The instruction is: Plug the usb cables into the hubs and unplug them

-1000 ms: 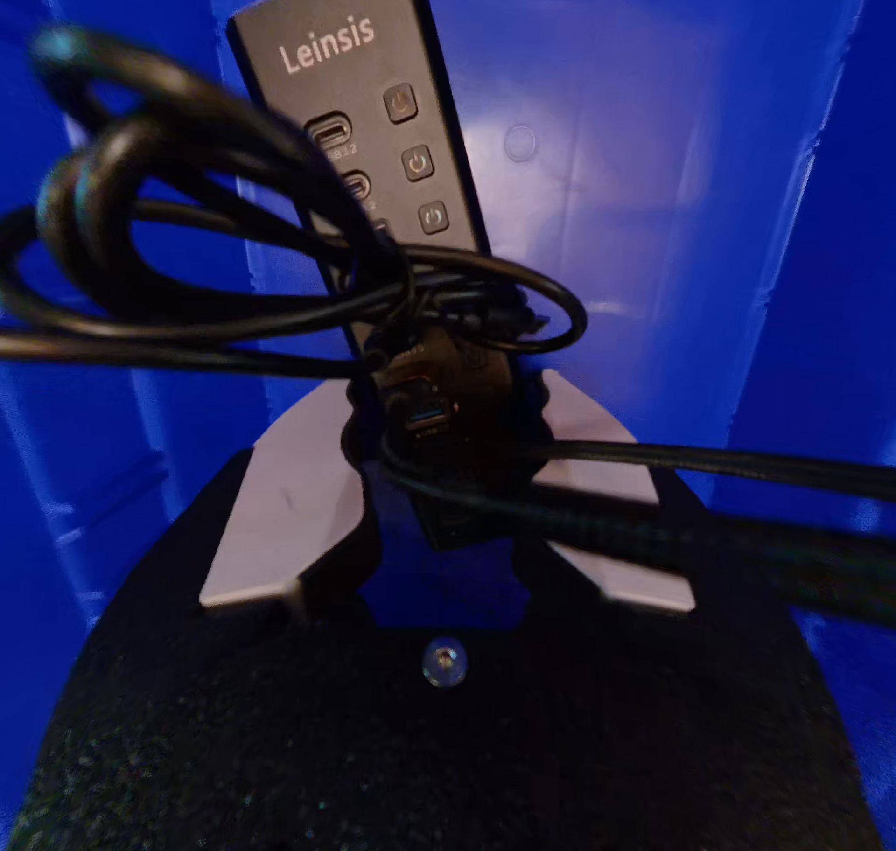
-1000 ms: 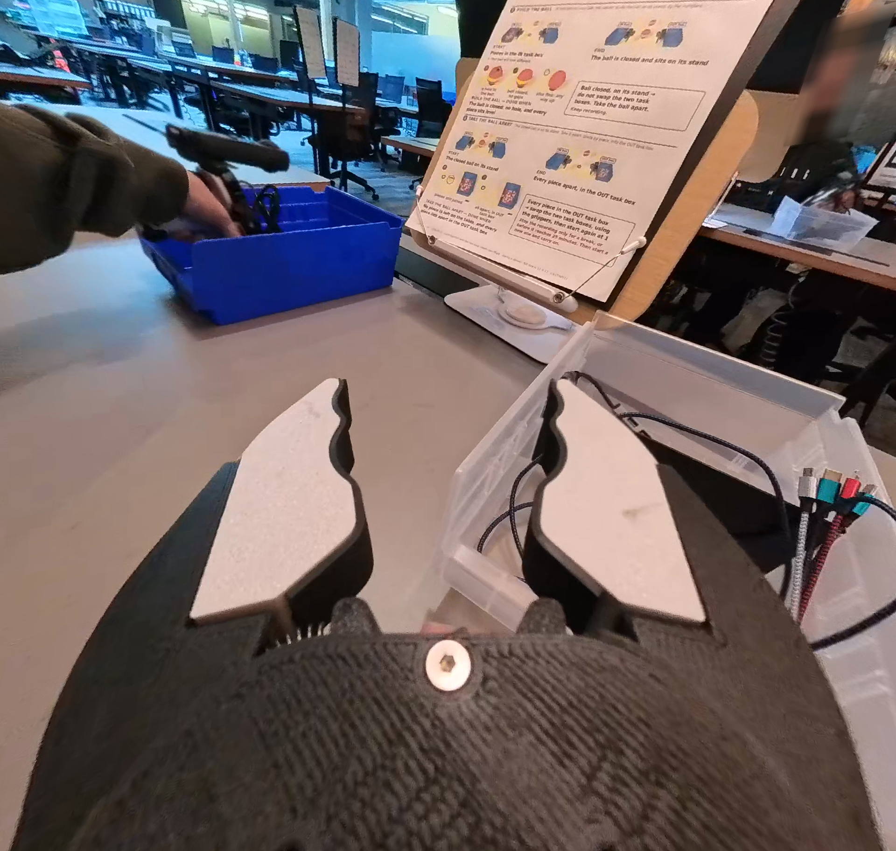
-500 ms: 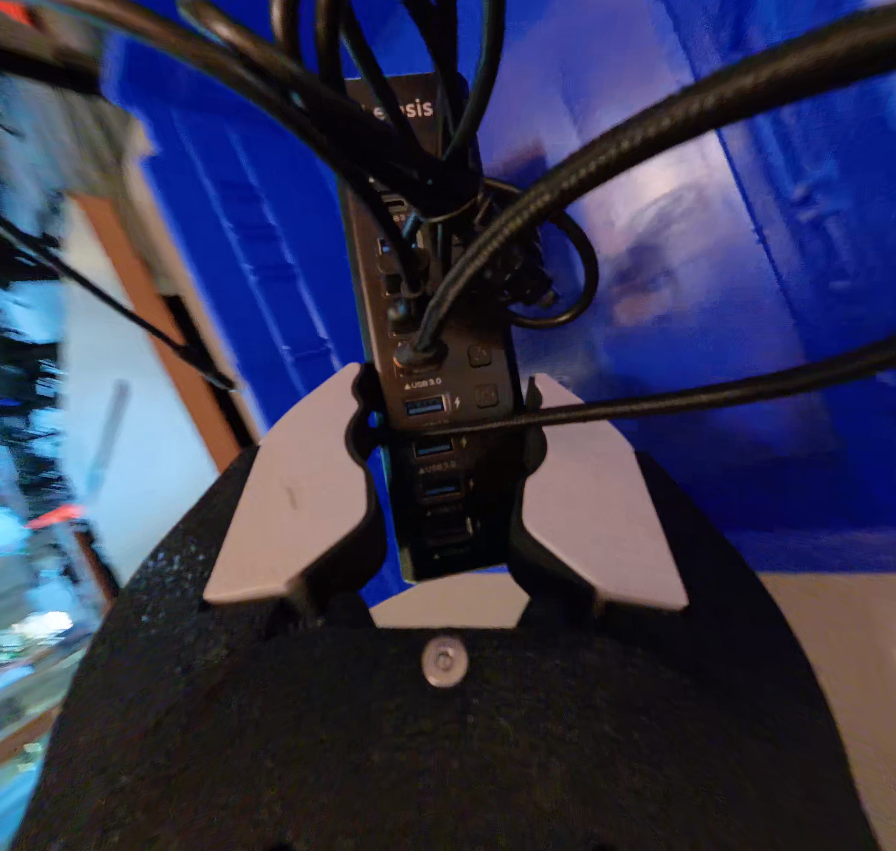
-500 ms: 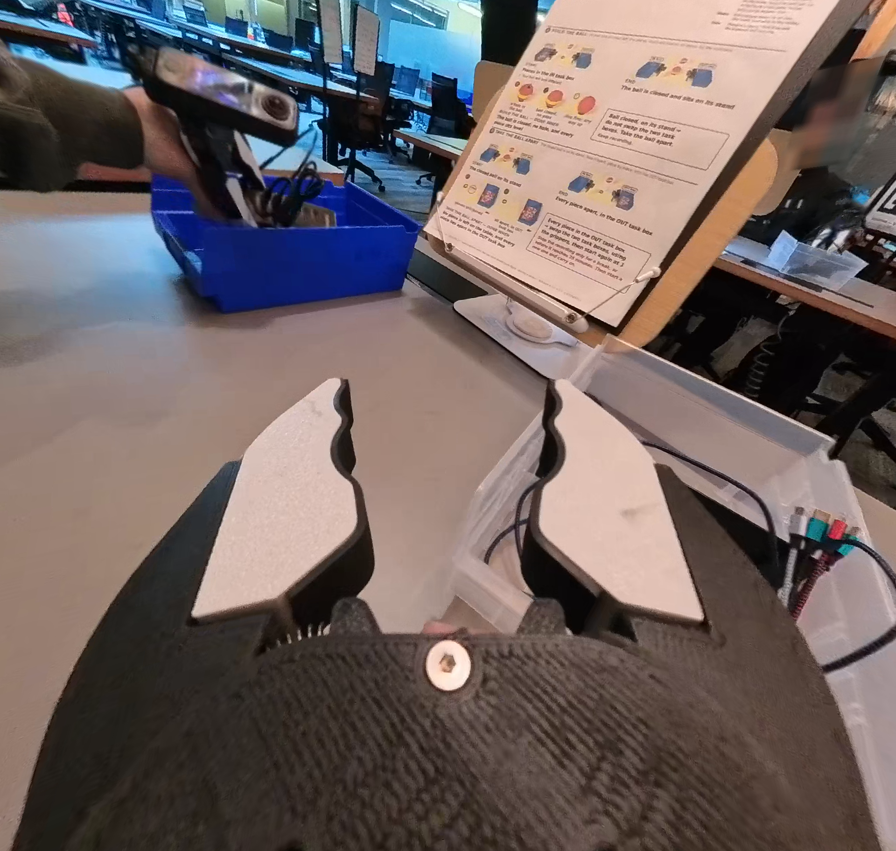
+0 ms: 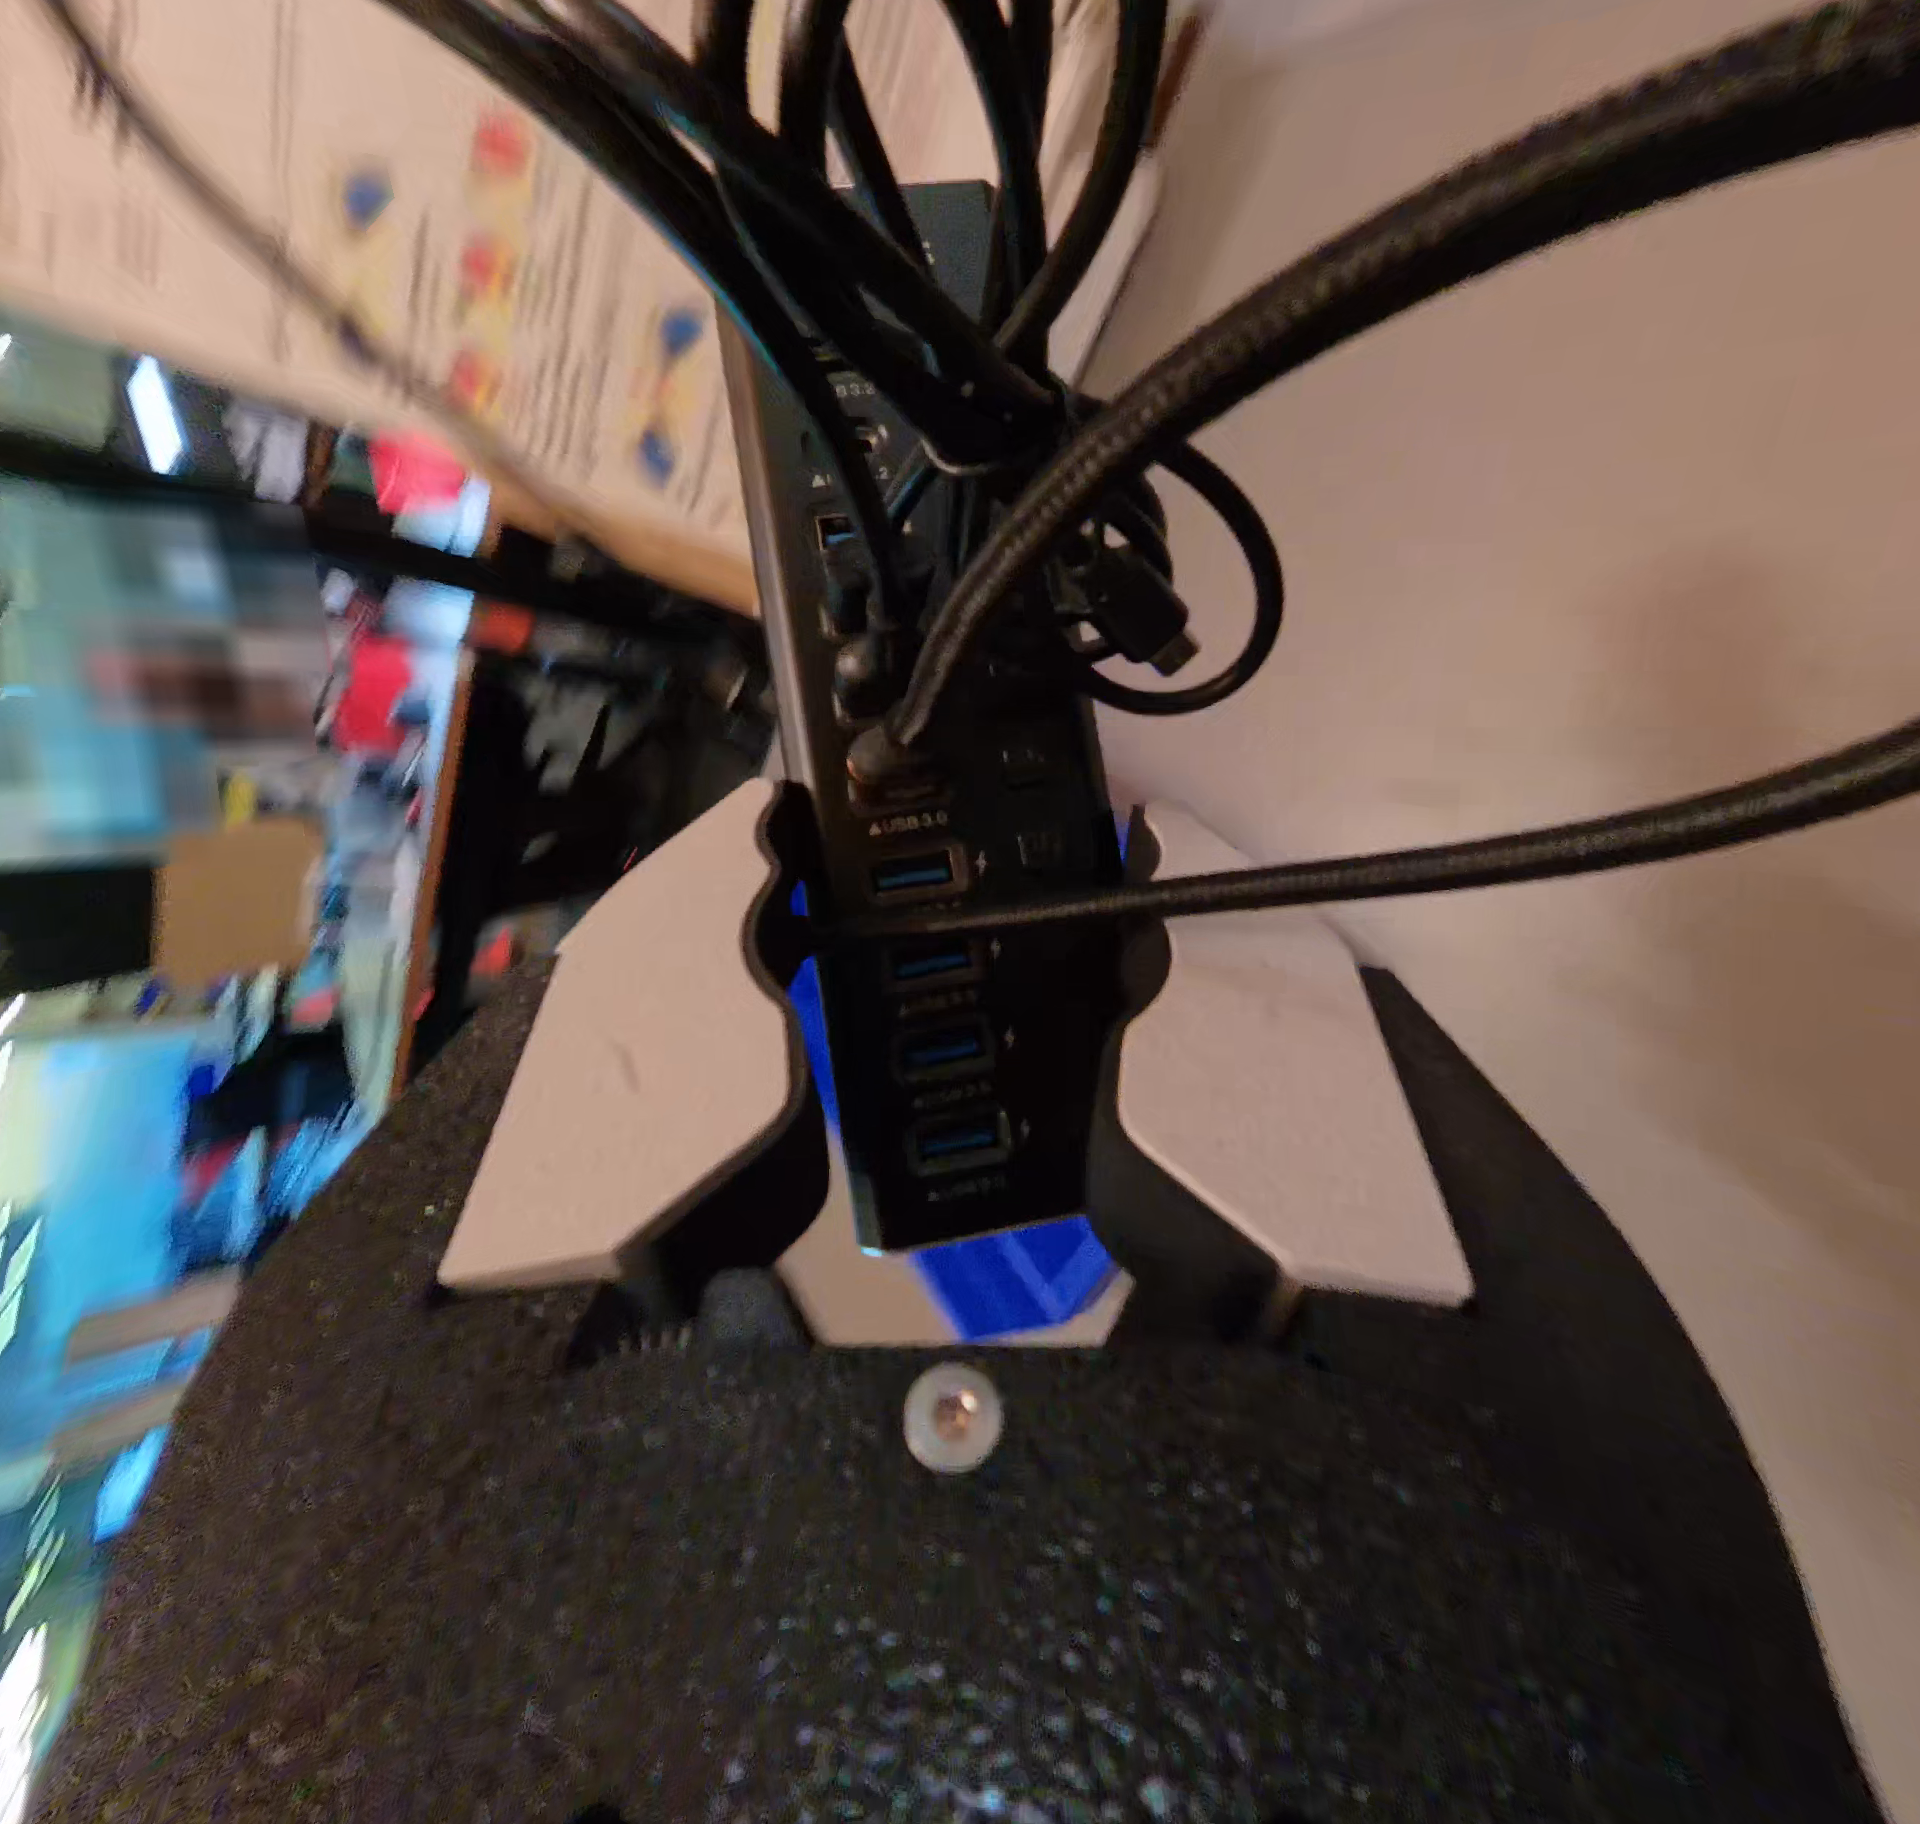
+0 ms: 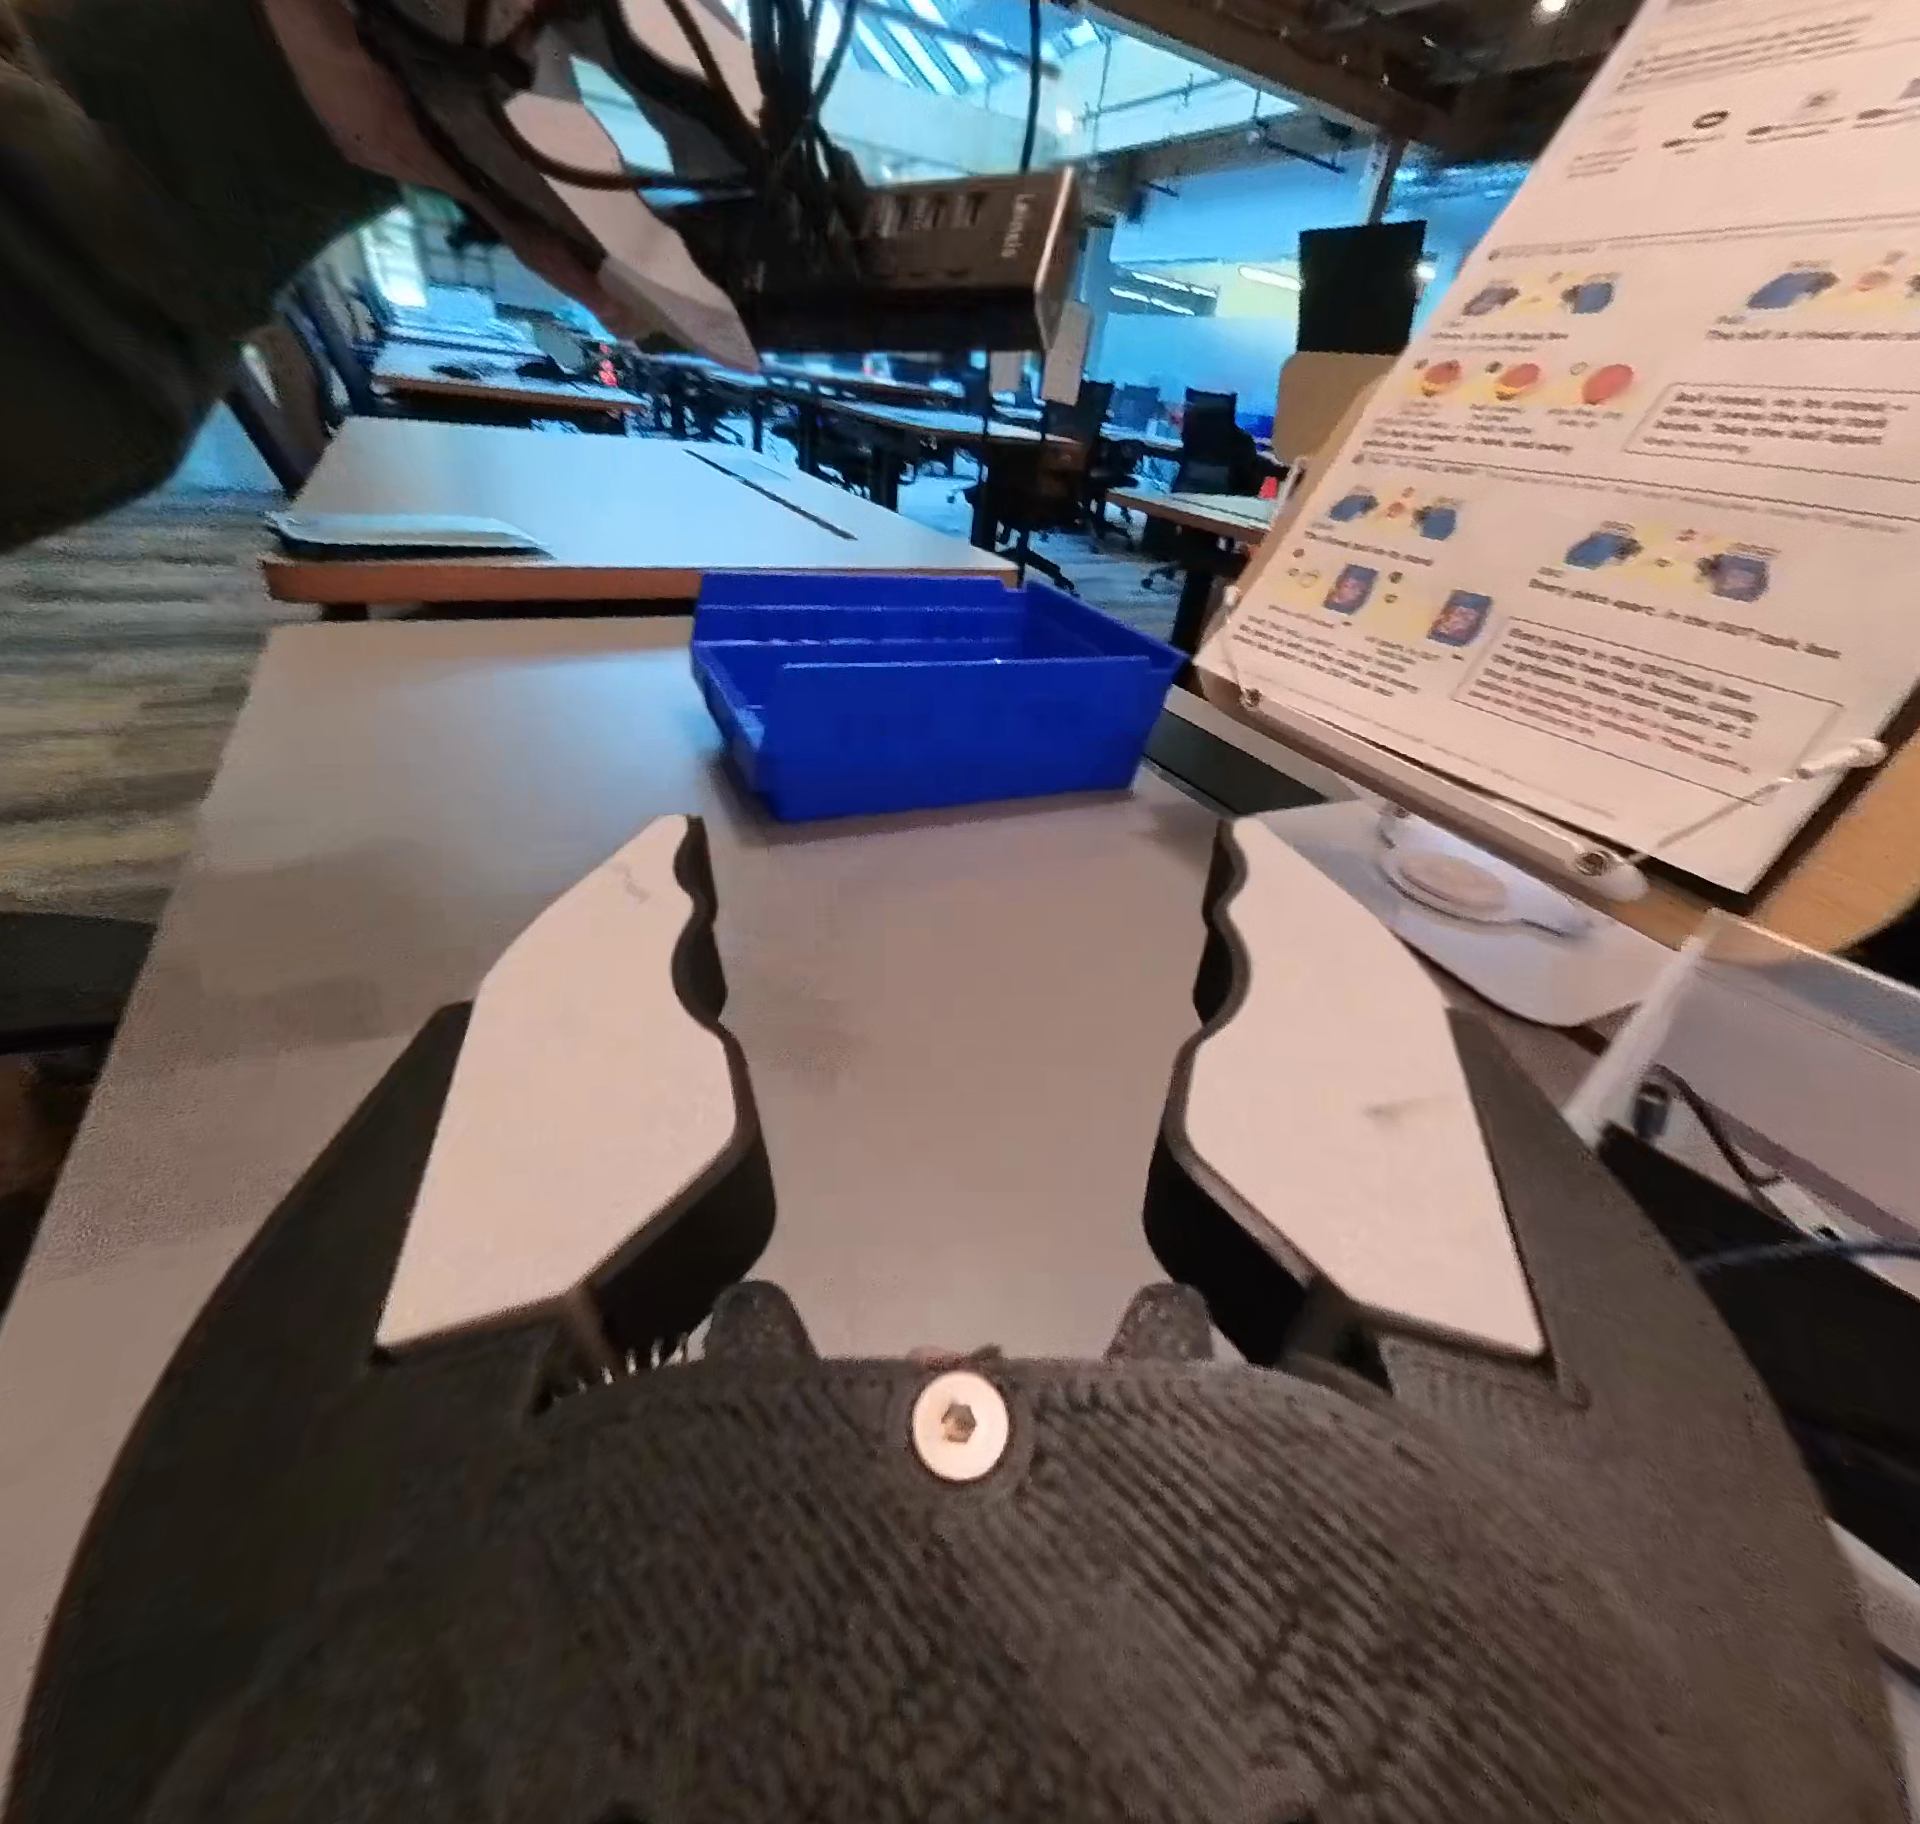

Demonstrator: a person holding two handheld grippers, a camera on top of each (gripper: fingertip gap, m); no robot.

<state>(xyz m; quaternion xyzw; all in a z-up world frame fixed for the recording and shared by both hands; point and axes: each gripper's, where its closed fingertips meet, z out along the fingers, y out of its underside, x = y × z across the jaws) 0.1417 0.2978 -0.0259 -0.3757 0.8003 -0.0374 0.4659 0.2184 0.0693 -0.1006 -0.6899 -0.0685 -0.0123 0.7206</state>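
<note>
Left wrist view, left side of frame is blurred room clutter, nothing usable. Centre: my left gripper (image 5: pixel 956 901) is clamped on the black hub (image 5: pixel 966 1026), fingers pressing both long sides near its lower end, hub pointing up the frame. Tangled black cables (image 5: pixel 852 247) loop over the hub's upper half; at least one braided cable (image 5: pixel 1351 278) looks plugged into a port mid-hub and runs off to upper right, and another thin one crosses the hub face right at my fingertips, possibly pinched, cannot tell. Several blue ports below are free. A loose plug end (image 5: pixel 1153 631) dangles right of the hub. Right wrist view, upper left: the same hub is held up in the air in my left gripper, well above the table (image 6: pixel 966 995), cables hanging off it. Centre: blue bin (image 6: pixel 935 725) on the table, looks empty from here. Lower centre: my right gripper (image 6: pixel 961 943) is spread wide, holding nothing, over bare table. Right: instruction sheet (image 6: pixel 1621 486) on a stand. Progress, my read: early. Hub is picked up but not set down; untangling, plugging the free ports and unplugging all remain.
</note>
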